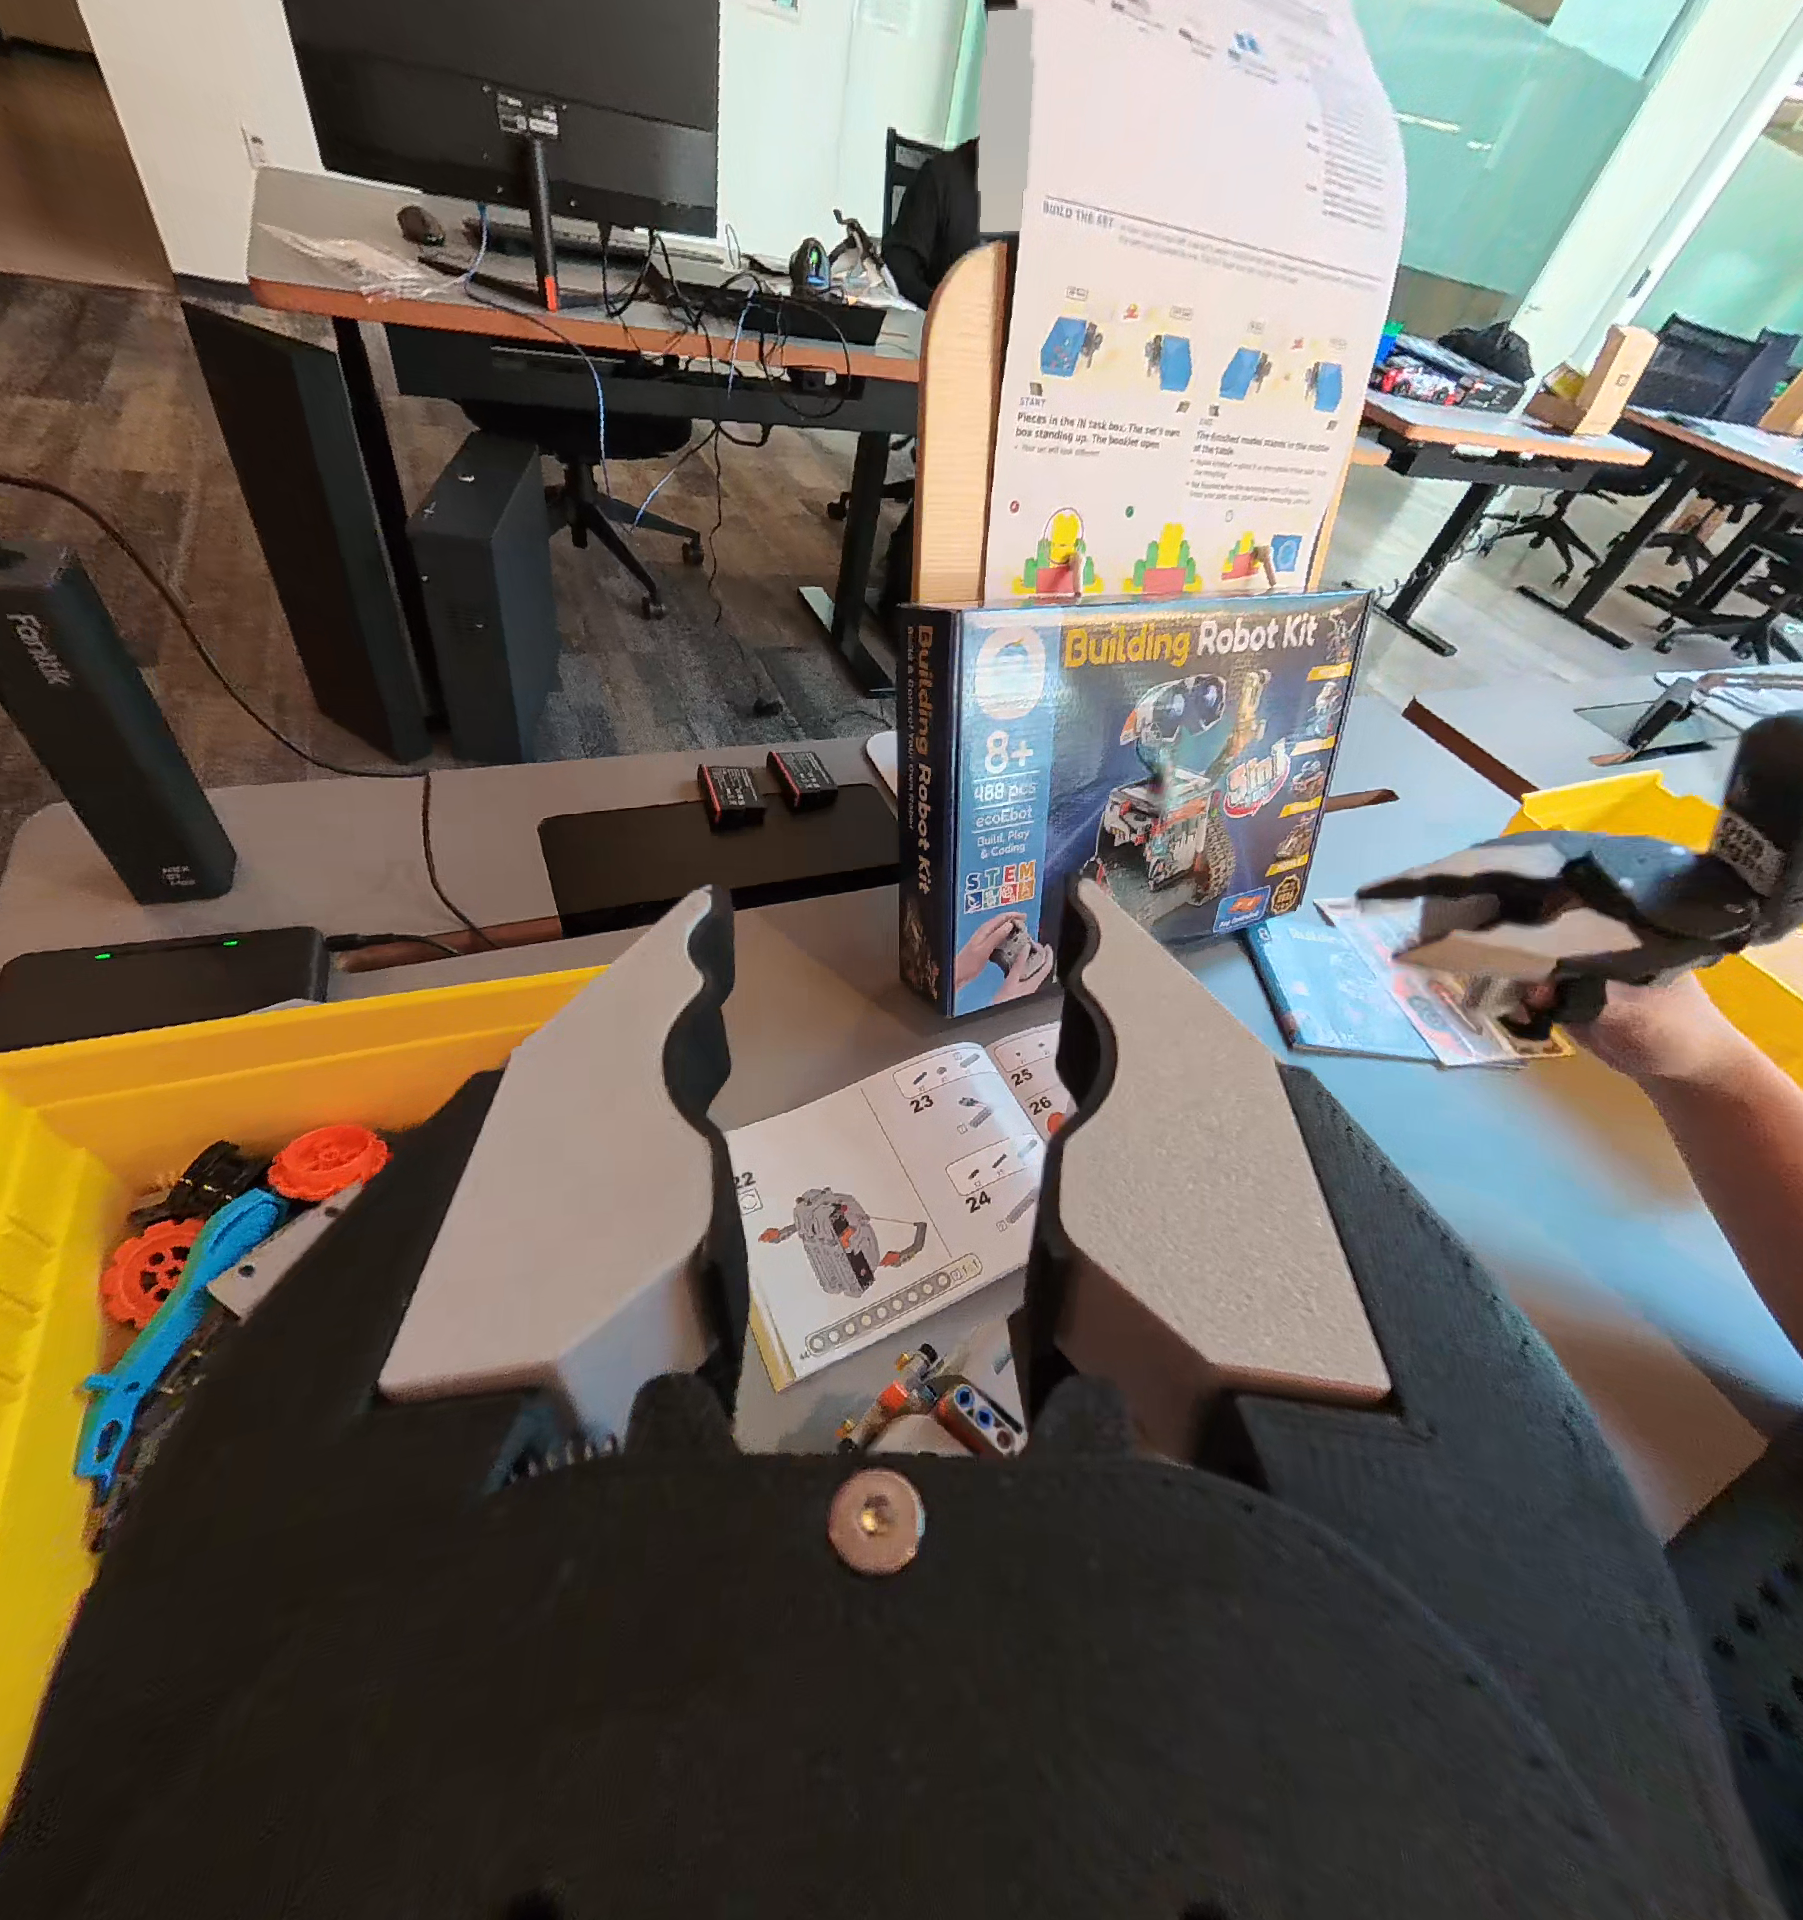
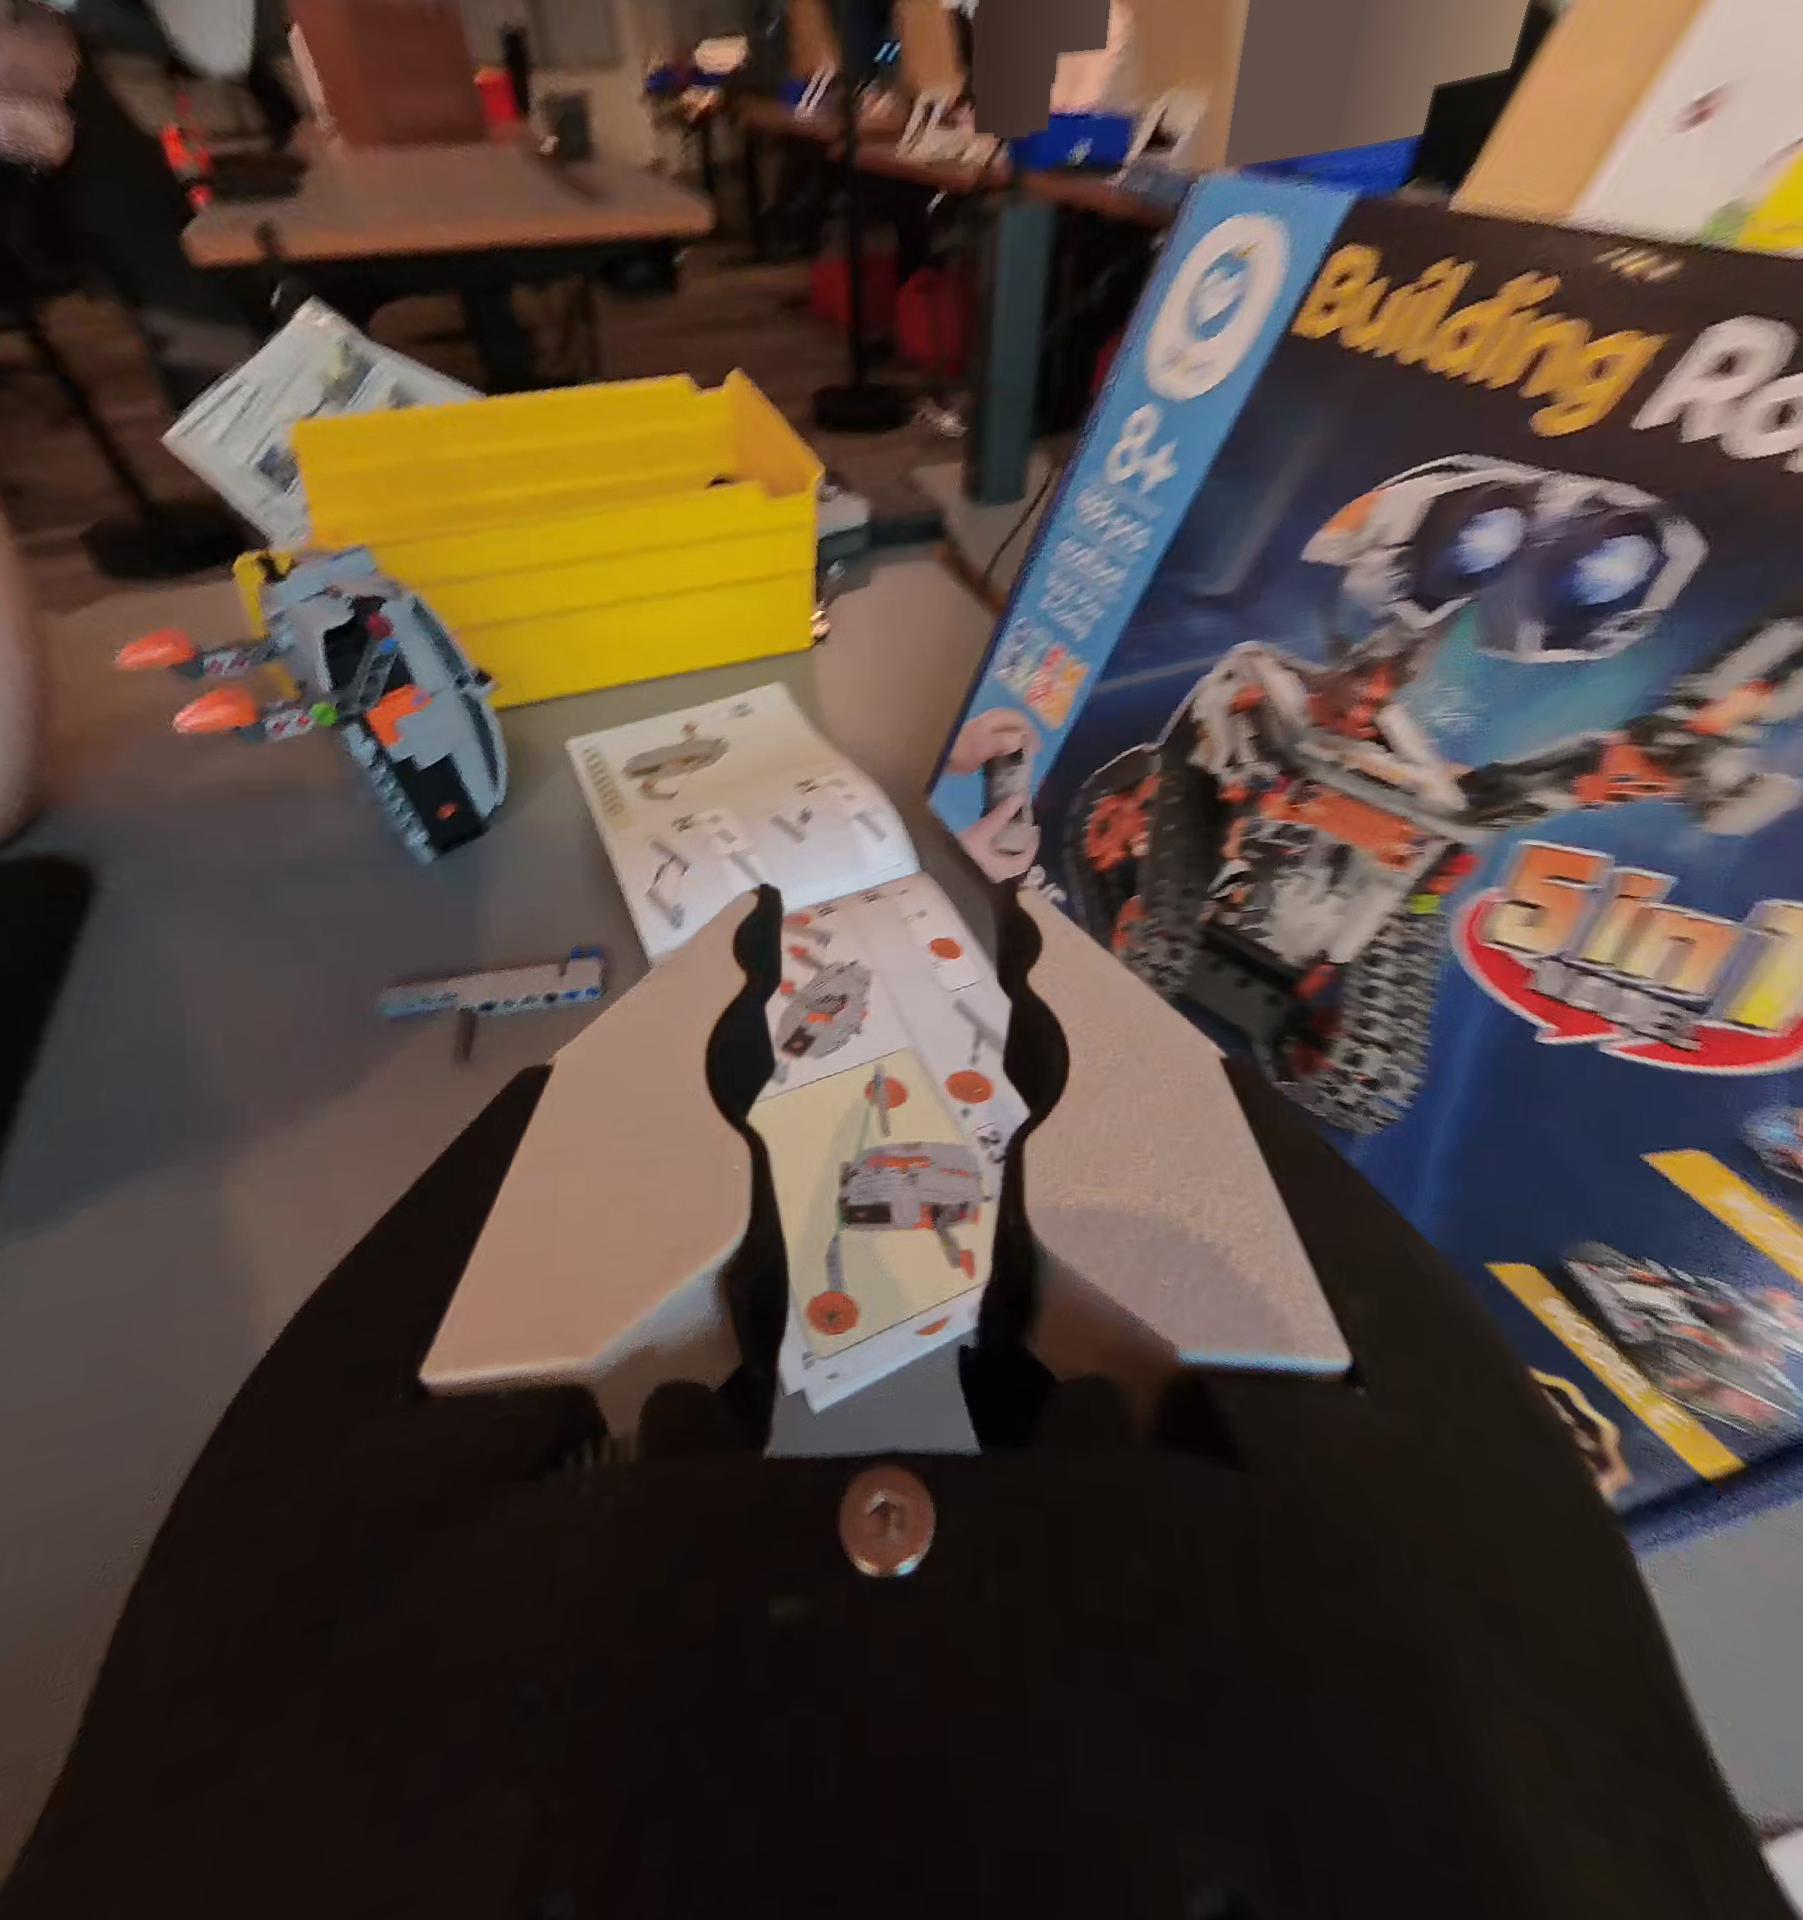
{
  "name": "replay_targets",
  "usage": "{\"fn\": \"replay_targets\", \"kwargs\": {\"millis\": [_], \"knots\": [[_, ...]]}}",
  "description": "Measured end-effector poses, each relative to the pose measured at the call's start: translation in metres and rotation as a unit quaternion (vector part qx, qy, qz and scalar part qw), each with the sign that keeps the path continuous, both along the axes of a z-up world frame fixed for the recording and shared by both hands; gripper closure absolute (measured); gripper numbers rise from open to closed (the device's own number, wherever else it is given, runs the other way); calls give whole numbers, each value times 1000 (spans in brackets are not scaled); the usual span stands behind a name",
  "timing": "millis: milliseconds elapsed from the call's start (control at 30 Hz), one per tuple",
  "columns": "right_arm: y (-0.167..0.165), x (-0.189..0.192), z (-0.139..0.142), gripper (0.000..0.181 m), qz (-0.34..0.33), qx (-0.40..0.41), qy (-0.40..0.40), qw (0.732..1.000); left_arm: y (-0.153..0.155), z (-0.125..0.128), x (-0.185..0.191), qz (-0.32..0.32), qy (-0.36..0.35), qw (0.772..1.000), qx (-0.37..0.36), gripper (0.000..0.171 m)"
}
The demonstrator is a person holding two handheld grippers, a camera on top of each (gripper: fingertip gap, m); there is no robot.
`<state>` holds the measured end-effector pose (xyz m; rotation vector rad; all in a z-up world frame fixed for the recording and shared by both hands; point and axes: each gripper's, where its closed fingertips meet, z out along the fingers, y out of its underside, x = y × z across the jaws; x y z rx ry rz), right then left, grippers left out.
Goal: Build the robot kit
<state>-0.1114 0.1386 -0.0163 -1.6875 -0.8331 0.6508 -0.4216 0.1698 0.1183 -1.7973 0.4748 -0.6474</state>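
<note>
Grey table [image 1: 1499, 1195] in an office. Left gripper [image 1: 892, 914]: fingers apart, empty, above the open instruction booklet [image 1: 876, 1195], beside the yellow bin [image 1: 14, 1299] of parts. Right gripper [image 2: 886, 914]: fingers apart, empty, over the same booklet, near the upright kit box [image 2: 1448, 779]; partly built model [image 2: 398, 707] stands beyond

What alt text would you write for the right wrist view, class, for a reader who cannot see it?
The open, empty right gripper hovers over an open instruction booklet on a grey table. A blue kit box stands at right; a part-built grey model and yellow bin sit beyond.
</note>
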Motion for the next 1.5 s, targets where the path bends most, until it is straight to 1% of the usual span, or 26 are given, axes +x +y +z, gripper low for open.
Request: {"fn": "replay_targets", "kwargs": {"millis": [100,200,267,367,433,533,633,733,800,833,867,933,1000,1033,1100,1133,1167,1200,1233,1267,1333,1367,1433,1500], "knots": [[8,24,20,148,-47,23,48,997,-4,-4,12,-9,11,1000,-4,110],[6,36,38,158,-59,45,92,993,-8,-4,26,-24,12,1000,-1,110],[6,38,43,161,-64,51,92,992,-9,-6,33,-31,11,999,-1,112],[4,32,44,165,-60,61,77,993,-11,-13,40,-43,6,999,-19,113],[1,24,45,166,-51,70,62,994,-14,-12,44,-59,6,998,-20,114],[-4,10,46,166,-32,72,48,996,-19,-7,42,-55,9,998,-10,116],[-11,-5,51,166,-10,65,49,997,-28,2,32,-46,14,999,0,114],[-28,-25,68,163,18,69,58,996,-32,7,4,-4,40,999,7,108],[-45,-41,82,160,34,75,64,995,-31,9,-21,30,72,997,25,113],[-55,-50,87,160,38,75,68,994,-30,8,-34,45,90,994,30,118],[-64,-59,91,159,39,70,77,994,-28,2,-50,61,111,992,24,118],[-80,-80,93,158,47,61,89,993,-26,-27,-81,70,164,983,-37,117],[-89,-101,86,158,47,61,85,993,-22,-61,-107,50,218,969,-107,127],[-89,-108,79,158,38,65,77,994,-15,-73,-116,39,237,962,-130,132],[-85,-123,65,158,18,64,68,995,3,-99,-131,18,263,949,-173,150],[-82,-131,58,158,10,60,69,996,11,-114,-137,5,275,940,-202,152],[-79,-138,54,159,3,54,79,995,17,-130,-143,-5,287,929,-234,152],[-76,-146,51,158,-3,49,99,994,23,-146,-150,-11,299,917,-265,156],[-73,-153,51,159,-9,41,128,991,29,-160,-156,-15,313,903,-292,164],[-71,-161,51,159,-11,32,161,986,32,-176,-164,-15,333,887,-318,170],[-67,-173,50,159,-15,13,214,977,37,-203,-182,-2,379,851,-363,171],[-67,-178,50,160,-13,13,226,974,36,-216,-185,-7,391,836,-385,171],[-65,-183,48,160,-19,29,219,975,32,-236,-183,-26,398,813,-425,171],[-67,-185,46,160,-10,44,199,979,34,-247,-187,-24,426,794,-433,171]]}}
